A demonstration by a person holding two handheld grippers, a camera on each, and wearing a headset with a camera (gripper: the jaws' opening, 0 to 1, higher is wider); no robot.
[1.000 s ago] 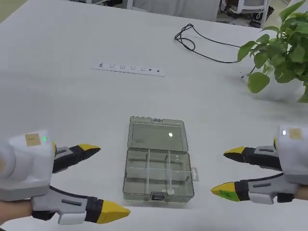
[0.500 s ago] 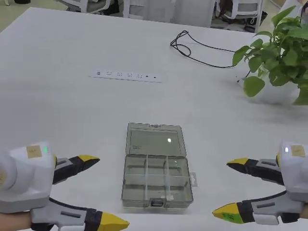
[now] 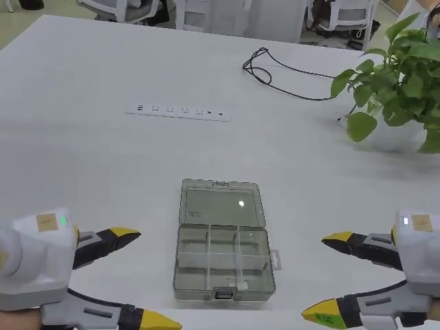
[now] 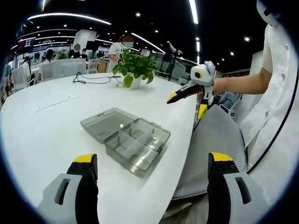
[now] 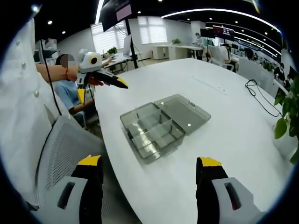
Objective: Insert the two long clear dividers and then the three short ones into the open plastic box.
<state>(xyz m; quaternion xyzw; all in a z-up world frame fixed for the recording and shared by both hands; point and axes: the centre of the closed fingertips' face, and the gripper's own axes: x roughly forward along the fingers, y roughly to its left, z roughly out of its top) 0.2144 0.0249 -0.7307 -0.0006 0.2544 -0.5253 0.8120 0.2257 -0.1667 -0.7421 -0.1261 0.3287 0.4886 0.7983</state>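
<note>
White table (image 3: 96, 158); open plastic box (image 3: 223, 206) near its front edge, clear dividers (image 3: 236, 258) inside. Left gripper (image 3: 158, 278) and right gripper (image 3: 313, 277) flank it, jaws wide apart, holding nothing.

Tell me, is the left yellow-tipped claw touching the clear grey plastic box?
Apart. In the head view, bare white table shows between the left yellow-tipped claw and the clear grey plastic box.

We see a broad white desk (image 3: 82, 158) carrying a power strip (image 3: 177, 111), a looped black cable (image 3: 275, 65) and a leafy potted plant (image 3: 399, 75); office chairs (image 3: 347, 12) stand beyond it; ceiling light strips (image 4: 192, 11) glow overhead; bright windows (image 5: 154, 30) line the far wall.
</note>
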